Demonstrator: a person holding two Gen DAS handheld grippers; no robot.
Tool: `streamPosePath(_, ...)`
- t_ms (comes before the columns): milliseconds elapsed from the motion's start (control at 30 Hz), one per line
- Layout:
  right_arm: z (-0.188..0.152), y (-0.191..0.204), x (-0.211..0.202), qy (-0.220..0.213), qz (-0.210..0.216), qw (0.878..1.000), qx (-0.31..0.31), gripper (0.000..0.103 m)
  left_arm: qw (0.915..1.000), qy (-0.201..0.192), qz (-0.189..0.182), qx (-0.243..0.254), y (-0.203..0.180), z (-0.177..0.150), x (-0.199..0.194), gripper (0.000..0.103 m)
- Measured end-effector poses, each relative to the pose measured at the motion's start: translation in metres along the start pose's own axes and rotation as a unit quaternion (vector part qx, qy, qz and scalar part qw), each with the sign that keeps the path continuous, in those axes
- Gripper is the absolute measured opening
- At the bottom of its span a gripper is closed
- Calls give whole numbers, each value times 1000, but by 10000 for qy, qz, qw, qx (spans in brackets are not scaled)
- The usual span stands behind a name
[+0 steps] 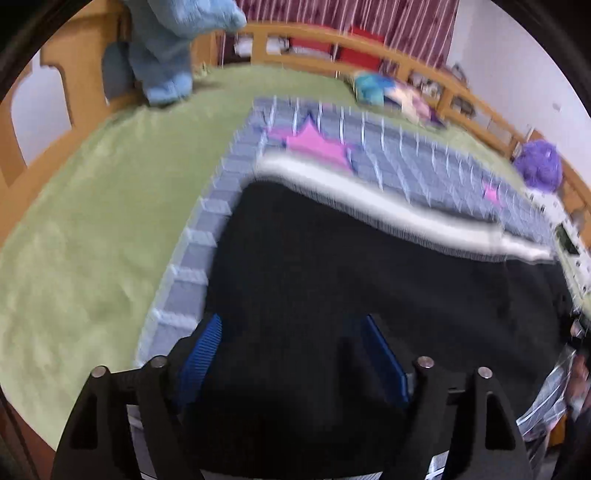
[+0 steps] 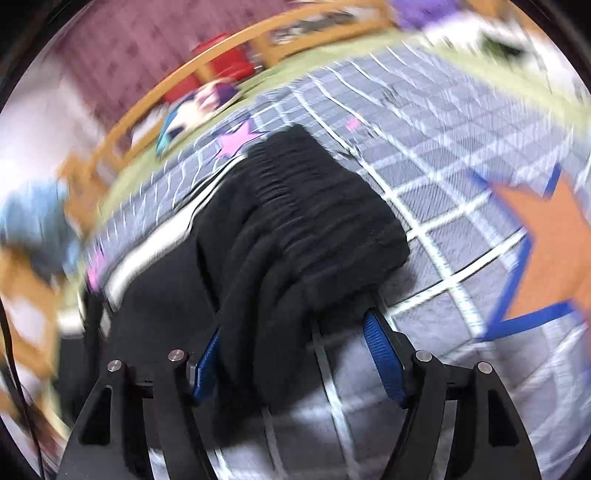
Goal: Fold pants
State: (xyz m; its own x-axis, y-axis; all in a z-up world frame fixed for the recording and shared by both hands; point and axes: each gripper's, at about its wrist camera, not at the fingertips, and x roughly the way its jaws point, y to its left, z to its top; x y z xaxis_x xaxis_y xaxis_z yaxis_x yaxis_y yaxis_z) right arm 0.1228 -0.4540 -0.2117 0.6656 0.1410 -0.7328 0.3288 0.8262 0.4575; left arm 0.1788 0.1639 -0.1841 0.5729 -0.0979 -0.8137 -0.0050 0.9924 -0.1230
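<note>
Black pants (image 1: pixel 369 280) lay on a grey grid-patterned mat (image 1: pixel 406 155) spread over a green bed cover (image 1: pixel 92 221), inside a wooden bed frame (image 1: pixel 424 70). White side stripe (image 1: pixel 369 199) ran along the far edge of the pants in the left wrist view.

Left gripper (image 1: pixel 291 350): jaws stood wide apart, blue pads (image 1: pixel 201 354) clear of each other, black cloth lying between and beneath them. Not clamped on it; whether the pads brushed the fabric could not be told through the blur.

Right gripper (image 2: pixel 295 350): jaws likewise spread wide. A bunched, gathered end of the pants (image 2: pixel 303 221) sat heaped between the two blue pads (image 2: pixel 380 354), resting on the mat. Left pad close against the cloth, right pad at the edge of the heap with mat showing beside it; no squeeze visible.

Around the pants: pink star (image 1: pixel 314 142) printed on the mat just beyond the white stripe, orange star (image 2: pixel 550 243) with a blue outline off to the right in the right wrist view. Blue plush toy (image 1: pixel 166 48) at the far left corner of the bed, purple fluffy thing (image 1: pixel 537 166) near the right rail, colourful bundle (image 1: pixel 391 90) by the far rail. Red-patterned curtain (image 1: pixel 351 14) behind the frame. Both views smeared by motion.
</note>
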Motion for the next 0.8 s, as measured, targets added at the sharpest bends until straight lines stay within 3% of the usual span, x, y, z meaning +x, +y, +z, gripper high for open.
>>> streamPosePath(33, 3, -3, 5, -74, 154, 9996, 230, 72, 9997, 82, 218, 122, -4, -6, 10, 79)
streamPosePath(100, 16, -6, 9, -358, 138, 9973, 620, 55, 9986, -9, 453, 256, -9, -8, 9, 79)
streamPosePath(133, 23, -3, 7, -497, 6, 9967, 645, 54, 9986, -25, 486, 197, -9, -6, 1, 77)
streamPosePath(267, 35, 22, -21, -1130, 195, 9930, -299, 53, 9997, -244, 25, -56, -6, -8, -20, 79)
streamPosePath(333, 33, 21, -13, -974, -75, 9941, -475, 58, 9997, 16, 223, 26, -10, -15, -2, 79)
streamPosePath(433, 28, -4, 21, -87, -329, 9987, -375, 61, 9977, -40, 591, 337, -20, -19, 0, 80)
streamPosePath(467, 24, -9, 11, -192, -111, 9988, -434, 64, 9982, -62, 529, 261, -18, -18, -9, 80)
streamPosePath(500, 23, -9, 1, -143, -179, 9985, -490, 70, 9991, -170, 376, 113, -13, -19, -20, 80)
streamPosePath(633, 11, 10, -33, -203, -871, 9920, -891, 70, 9981, -393, 67, -462, 18, -26, -48, 80)
streamPosePath(800, -13, 87, -56, -573, -765, 9784, -1832, 70, 9957, -289, -29, -881, 40, -41, -46, 80)
